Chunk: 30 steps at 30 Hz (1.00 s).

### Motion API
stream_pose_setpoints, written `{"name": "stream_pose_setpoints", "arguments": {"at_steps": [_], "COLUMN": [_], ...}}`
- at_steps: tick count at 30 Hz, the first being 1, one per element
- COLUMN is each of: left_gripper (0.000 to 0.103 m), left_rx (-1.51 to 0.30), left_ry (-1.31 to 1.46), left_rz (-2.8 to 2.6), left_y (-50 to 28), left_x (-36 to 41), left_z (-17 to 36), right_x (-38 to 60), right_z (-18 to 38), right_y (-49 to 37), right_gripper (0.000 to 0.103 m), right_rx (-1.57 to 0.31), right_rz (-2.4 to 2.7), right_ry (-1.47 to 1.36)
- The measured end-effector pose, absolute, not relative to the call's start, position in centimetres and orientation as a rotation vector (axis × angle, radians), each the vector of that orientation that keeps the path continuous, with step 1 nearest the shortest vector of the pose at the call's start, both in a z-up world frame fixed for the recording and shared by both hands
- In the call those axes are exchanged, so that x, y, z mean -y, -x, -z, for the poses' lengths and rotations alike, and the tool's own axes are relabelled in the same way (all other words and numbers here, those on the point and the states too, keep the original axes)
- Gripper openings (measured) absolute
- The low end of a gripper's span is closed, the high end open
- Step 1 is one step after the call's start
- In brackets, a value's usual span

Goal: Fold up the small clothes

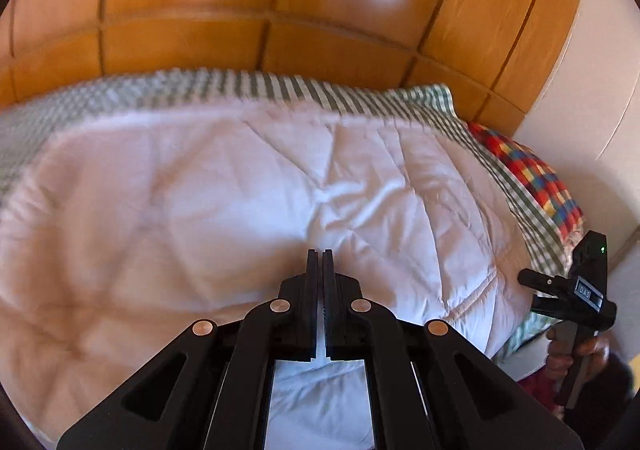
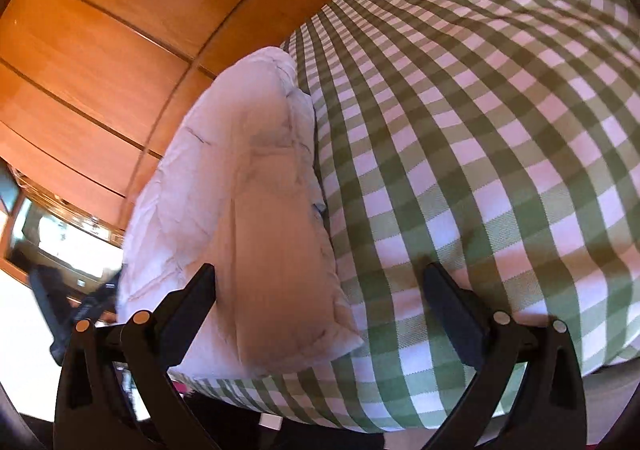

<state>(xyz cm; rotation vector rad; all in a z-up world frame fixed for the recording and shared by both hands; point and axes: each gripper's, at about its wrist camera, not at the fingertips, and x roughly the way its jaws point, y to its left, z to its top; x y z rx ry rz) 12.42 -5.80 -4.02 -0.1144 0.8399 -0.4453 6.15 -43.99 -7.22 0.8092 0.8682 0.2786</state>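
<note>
- The left gripper (image 1: 321, 252) has its fingers pressed together with nothing between them; it hangs over the near part of the white quilt (image 1: 224, 201) that covers the bed.
- The right gripper (image 2: 320, 290) is spread as wide as it goes and holds nothing; its fingers straddle the end of the quilt where it meets the green checked cover (image 2: 480, 153).
- No small garment can be made out in either view. The only cloth near the quilt is the checked cover under it and a bright multicoloured pillow (image 1: 532, 177) beyond its far right edge.
- Risk: with no garment in sight, either gripper may close on the quilt itself. It looks thick and puffy, so a pinch would likely grab a bulky wad and drag the bedding.
- Risk: the right gripper sits so close to the quilt's end that closing there could catch quilt and checked cover together, pulling both askew.
- Risk: the left view is smeared across the quilt's far edge, which suggests quick motion; aiming a pinch that way could miss.
- Risk: the person's hand (image 1: 576, 350) on the right gripper is beside the quilt's right edge, so the two tools could knock together if both reach for the same spot.
</note>
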Motion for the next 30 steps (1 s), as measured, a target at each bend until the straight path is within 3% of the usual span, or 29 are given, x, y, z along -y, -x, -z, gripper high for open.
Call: {"name": "stream_pose_setpoints", "arguments": {"at_steps": [6, 14, 16, 17, 18, 21, 28, 30], "left_gripper": [0.0, 0.0, 0.0, 0.0, 0.0, 0.0, 0.0, 0.0], "left_rx": [-0.965, -0.976, -0.976, -0.974, -0.97, -0.956, -0.915, -0.907], "left_ry": [0.24, 0.233, 0.227, 0.218, 0.201, 0.158, 0.062, 0.054], "left_rz": [0.449, 0.441, 0.435, 0.43, 0.425, 0.406, 0.353, 0.342], "left_y": [-15.5, -15.7, -15.9, -15.9, -15.9, -15.7, -14.7, -14.3], "left_x": [5.1, 5.3, 5.5, 6.0, 6.1, 6.5, 7.5, 7.3], "left_z": [7.7, 8.5, 8.4, 8.4, 8.4, 8.2, 7.5, 7.1], "right_x": [43.7, 41.1, 40.0, 39.7, 39.6, 39.4, 39.1, 38.9], "right_z": [7.2, 6.6, 6.3, 6.4, 6.8, 6.3, 6.4, 6.7], "right_y": [-7.4, -10.6, -11.3, -11.5, -11.4, -10.8, -9.3, -9.1], "right_gripper": [0.101, 0.099, 0.088, 0.064, 0.055, 0.043, 0.043, 0.057], "right_rx": [-0.865, -0.865, -0.877, -0.883, -0.887, -0.866, -0.878, -0.891], "right_rz": [-0.417, -0.422, -0.402, -0.417, -0.423, -0.424, -0.415, -0.394], "right_ry": [-0.876, -0.847, -0.771, -0.777, -0.816, -0.826, -0.833, -0.83]}}
